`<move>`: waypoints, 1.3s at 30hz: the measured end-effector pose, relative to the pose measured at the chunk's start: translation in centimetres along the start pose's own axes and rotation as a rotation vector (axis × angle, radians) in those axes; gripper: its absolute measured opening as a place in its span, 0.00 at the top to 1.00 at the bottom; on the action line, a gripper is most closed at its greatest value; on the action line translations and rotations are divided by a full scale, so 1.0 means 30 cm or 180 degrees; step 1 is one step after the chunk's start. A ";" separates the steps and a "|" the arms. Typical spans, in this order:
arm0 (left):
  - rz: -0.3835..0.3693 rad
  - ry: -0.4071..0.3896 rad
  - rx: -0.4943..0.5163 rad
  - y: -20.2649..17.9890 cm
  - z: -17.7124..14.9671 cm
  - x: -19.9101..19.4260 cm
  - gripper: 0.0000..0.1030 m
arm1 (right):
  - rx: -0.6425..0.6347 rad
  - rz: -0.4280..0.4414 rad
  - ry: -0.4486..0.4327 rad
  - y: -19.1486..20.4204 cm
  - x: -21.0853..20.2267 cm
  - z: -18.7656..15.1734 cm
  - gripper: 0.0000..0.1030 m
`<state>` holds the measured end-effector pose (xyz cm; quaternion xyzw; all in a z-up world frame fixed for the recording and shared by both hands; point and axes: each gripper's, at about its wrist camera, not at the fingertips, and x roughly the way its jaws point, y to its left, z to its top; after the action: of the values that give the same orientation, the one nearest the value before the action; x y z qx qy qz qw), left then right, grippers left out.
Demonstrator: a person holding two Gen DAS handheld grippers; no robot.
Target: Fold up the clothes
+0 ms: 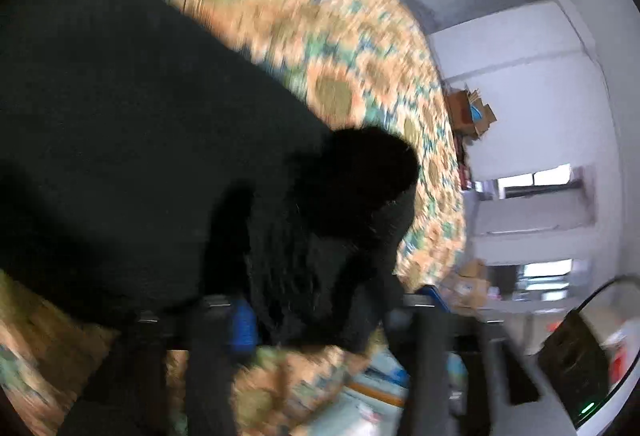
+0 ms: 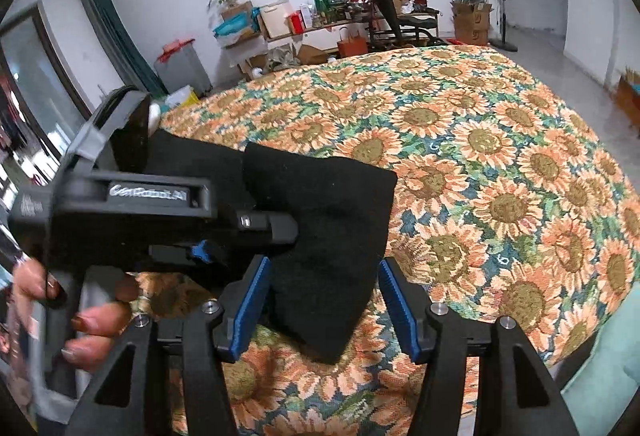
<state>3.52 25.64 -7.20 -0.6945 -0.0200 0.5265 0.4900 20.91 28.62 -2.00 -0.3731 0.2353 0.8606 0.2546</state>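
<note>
I see the black knitted cloth (image 2: 324, 220) lying partly folded on the sunflower-patterned bedspread (image 2: 500, 163), from the middle of my right wrist view toward 9 o'clock. My right gripper (image 2: 322, 310) has its jaws apart; the cloth's lower corner sits between the blue pads (image 2: 252, 304), and the right pad is clear of it. My left gripper (image 1: 320, 312) comes in from 9 o'clock, jaws clamped on the cloth's bunched edge. The left view is blurred.

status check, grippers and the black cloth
Left gripper on the black cloth, grip unclear. Right gripper open around cloth's near end. Sunflower bedspread otherwise bare.
</note>
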 end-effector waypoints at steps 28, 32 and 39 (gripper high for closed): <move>0.0680 -0.0942 0.0299 0.160 0.056 -0.269 0.89 | -0.0516 0.0153 -0.0237 0.197 0.073 0.147 0.58; 0.0586 -0.1051 0.0296 0.194 0.026 -0.294 0.89 | -0.0610 0.0219 -0.0246 0.215 0.099 0.162 0.59; 0.0503 -0.2118 0.0409 0.148 -0.123 -0.447 0.50 | -0.0589 0.0132 0.0052 0.219 0.270 0.134 0.59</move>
<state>-1.85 13.60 -0.90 -0.4520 -0.0917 0.7606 0.4570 9.98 28.15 -4.32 -0.3972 0.1646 0.8806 0.1993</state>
